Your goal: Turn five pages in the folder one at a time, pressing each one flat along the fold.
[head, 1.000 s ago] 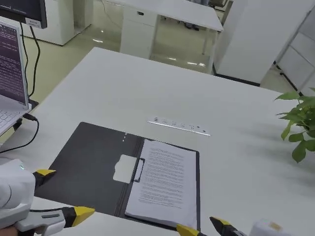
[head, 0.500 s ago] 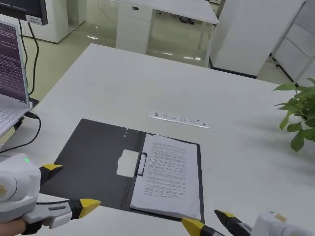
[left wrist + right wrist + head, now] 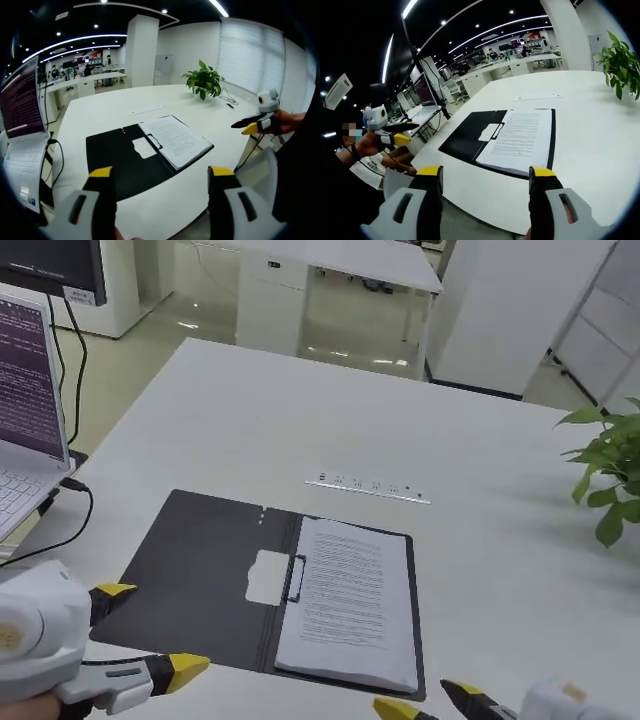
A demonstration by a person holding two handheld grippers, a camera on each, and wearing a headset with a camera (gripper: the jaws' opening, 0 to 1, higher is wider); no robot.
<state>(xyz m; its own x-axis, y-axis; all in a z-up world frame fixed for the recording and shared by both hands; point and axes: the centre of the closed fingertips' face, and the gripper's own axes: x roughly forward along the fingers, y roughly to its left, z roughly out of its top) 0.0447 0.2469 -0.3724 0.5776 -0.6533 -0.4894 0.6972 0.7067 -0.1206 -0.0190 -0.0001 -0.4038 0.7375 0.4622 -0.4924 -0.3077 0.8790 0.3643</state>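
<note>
A black folder [image 3: 205, 580] lies open on the white table, with a stack of printed pages [image 3: 352, 598] clipped on its right half. The folder [image 3: 120, 160] and pages [image 3: 175, 140] also lie ahead of the left gripper, and the pages [image 3: 520, 137] ahead of the right one. My left gripper [image 3: 150, 632] hovers open at the folder's near left corner, its yellow-tipped jaws apart with nothing between them. My right gripper [image 3: 430, 702] is open just off the near right corner of the pages, holding nothing.
An open laptop [image 3: 25, 420] with a cable stands at the left edge of the table. A power strip [image 3: 367, 487] is set in the table beyond the folder. A green plant [image 3: 610, 475] stands at the right. The near table edge runs just under both grippers.
The head camera has shifted, so the folder sits slightly lower and to the right. The left gripper has crept rightward along the folder's near edge; the right gripper has stayed low at the near right.
</note>
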